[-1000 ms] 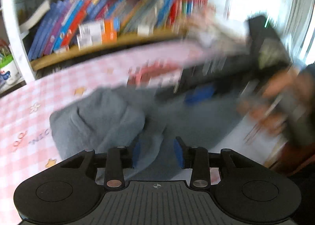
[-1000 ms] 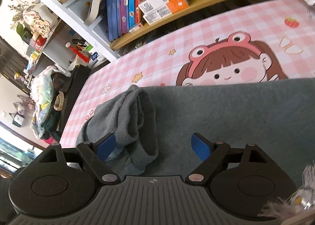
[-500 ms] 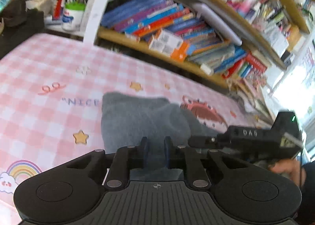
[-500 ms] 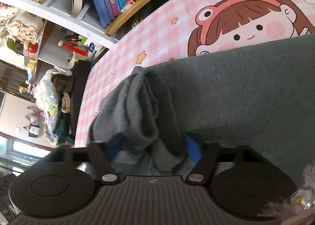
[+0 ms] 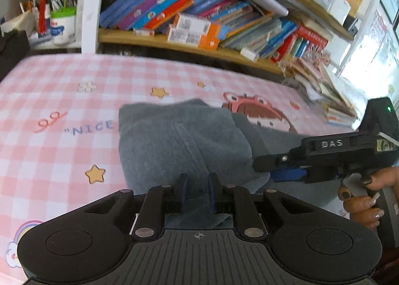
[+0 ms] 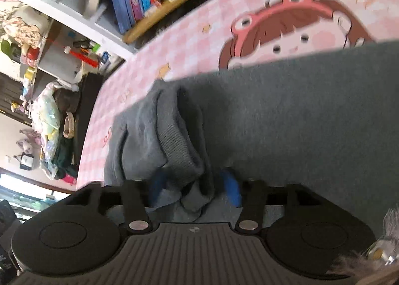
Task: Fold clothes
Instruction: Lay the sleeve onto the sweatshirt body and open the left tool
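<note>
Left wrist view, bottom centre: left gripper [image 5: 197,194] nearly clenched, blue pads drawn close with a thin flap of the grey garment [image 5: 184,140] pinched between them, likely to pin that near edge while the fold is shaped. Just past the fingers, folded grey cloth spread across mid-frame on the pink checked bedsheet [image 5: 62,150], its upper edge reaching toward the cartoon frog-hat print. At right of frame, right gripper [image 5: 286,174] reaching in from the side, blue pad touching the garment's right edge, a hand [image 5: 366,197] wrapped on its trigger. Farther up, bookshelf [image 5: 199,20] packed with leaning books across the top of the frame, a pen pot at upper left.

Right wrist view, bottom centre: right gripper [image 6: 194,189] about half closed, blue pads straddling a bunched ribbed cuff [image 6: 179,145] of the same garment, fabric filling the gap; seemingly grasping it, though motion blur hides whether the pads truly bite. Beyond, a flat grey panel filling the right half of the frame, probably the body onto which the sleeve gets laid. Above that, the cartoon girl print, then shelves at upper left.
</note>
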`<state>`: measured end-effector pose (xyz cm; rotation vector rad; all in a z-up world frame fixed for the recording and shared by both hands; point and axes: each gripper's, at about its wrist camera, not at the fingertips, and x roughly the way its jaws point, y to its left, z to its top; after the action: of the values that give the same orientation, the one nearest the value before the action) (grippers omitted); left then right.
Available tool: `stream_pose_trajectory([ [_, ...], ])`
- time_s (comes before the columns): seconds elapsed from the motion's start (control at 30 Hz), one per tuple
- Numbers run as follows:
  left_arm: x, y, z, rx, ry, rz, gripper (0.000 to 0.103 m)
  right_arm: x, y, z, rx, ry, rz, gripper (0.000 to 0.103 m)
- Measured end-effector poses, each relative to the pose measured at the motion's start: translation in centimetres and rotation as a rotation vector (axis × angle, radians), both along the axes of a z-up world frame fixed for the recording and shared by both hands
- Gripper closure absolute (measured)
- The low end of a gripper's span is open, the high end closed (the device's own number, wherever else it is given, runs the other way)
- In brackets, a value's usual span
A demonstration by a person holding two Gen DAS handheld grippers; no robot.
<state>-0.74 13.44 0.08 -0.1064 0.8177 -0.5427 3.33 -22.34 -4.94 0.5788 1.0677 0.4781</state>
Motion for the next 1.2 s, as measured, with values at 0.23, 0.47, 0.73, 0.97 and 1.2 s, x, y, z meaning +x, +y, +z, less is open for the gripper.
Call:
stream_pose_trajectory([
  [0.23, -0.7, 1.2, 2.1, -0.08, -0.091, 0.058, 0.086, 0.0, -0.5, 1.1, 0.025, -0.036, -0.027, 0.037],
  [0.47, -0.3, 0.1, 0.1, -0.024, 0.017, 0.002, 0.087, 0.5, -0.6, -0.2, 0.048, 0.026, -0.071, 0.034],
  [0.73, 0.2, 0.0, -1.5, 0.002, 0.072, -0.01, 0.087, 0.4, 0.8, -0.5, 0.06, 0.027, -0.007, 0.075],
  [0.97, -0.2, -0.2, -1.5, 0.009, 0.067, -0.028, 0.087, -1.3, 0.4, 2.0, 0.058, -0.098, 0.007, 0.087],
  [1.2, -0.6, -0.4, -1.3, 0.021, 0.048, -0.046, 0.087, -0.3, 0.4, -0.5, -0.006, 0.013, -0.024, 0.076],
])
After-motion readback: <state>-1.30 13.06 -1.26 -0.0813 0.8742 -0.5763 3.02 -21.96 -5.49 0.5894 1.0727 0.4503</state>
